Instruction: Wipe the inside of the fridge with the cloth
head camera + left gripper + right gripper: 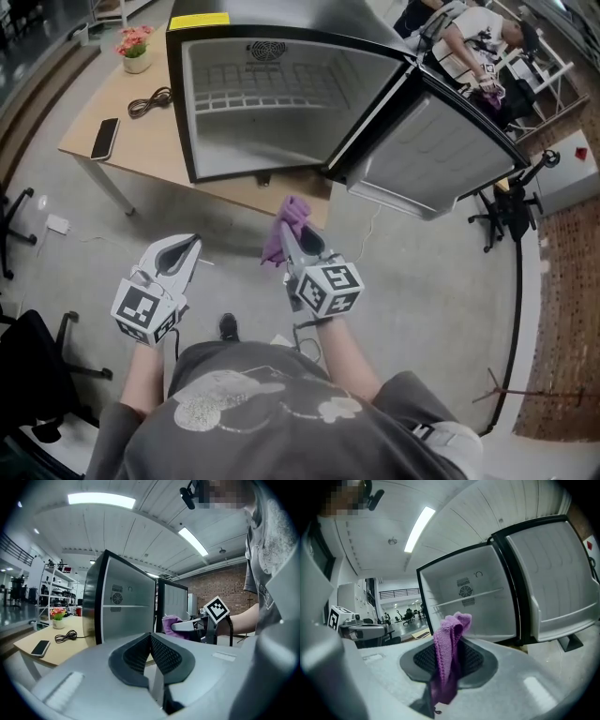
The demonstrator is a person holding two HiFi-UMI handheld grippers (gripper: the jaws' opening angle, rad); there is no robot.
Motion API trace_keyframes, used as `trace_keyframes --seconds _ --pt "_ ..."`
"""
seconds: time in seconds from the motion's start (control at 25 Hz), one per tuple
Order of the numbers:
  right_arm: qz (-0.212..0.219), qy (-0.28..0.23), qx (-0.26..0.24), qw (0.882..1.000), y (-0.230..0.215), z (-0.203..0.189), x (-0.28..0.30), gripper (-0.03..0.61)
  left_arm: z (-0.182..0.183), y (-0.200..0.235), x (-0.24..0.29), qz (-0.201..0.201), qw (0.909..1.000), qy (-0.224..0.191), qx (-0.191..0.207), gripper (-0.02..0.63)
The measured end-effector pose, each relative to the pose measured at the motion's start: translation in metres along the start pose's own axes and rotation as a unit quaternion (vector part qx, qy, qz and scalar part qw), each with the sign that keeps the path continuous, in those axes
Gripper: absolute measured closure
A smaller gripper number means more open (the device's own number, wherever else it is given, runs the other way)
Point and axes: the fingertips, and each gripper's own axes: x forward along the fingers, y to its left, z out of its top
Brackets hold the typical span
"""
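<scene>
While one fridge [281, 112] stands open | one cloth [292, 214] clamped in right gripper [302, 242] | left gripper [180, 253] closed, empty

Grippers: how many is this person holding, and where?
2. The left gripper, shut and empty, is at the person's left; the right gripper, beside it in front of the open fridge, is shut on the purple cloth.

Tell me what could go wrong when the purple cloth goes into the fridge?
1. The right gripper pinches the cloth with a floppy end sticking out, so hard rubbing might tug it loose.
2. That loose end could snag on the wire shelf inside the fridge.
3. The open door stands close on the right, so the gripper might bump it while reaching in.
</scene>
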Motion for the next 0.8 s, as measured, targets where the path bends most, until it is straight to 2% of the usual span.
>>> trace_keyframes --seconds 0.28,0.44,0.6,0.8 --pt "0.024 -0.013 -0.015 1.000 0.025 0.016 0.035 0.499 0.021 0.029 0.015 -0.003 0.9999 -0.012 0.011 0.595" --pt "0.034 -0.030 -0.042 0.998 0.028 0.041 0.043 0.499 0.033 0.036 0.025 0.003 0.9996 -0.022 0.017 0.595" --pt "0.051 -0.057 -0.076 0.994 0.035 0.072 0.069 0.499 0.045 0.059 0.030 0.030 0.9987 -0.031 0.026 0.595" --pt "0.112 -0.088 -0.102 0.984 0.051 0.117 0.109 0.499 0.075 0.077 0.050 0.066 0.9958 -0.043 0.048 0.595"
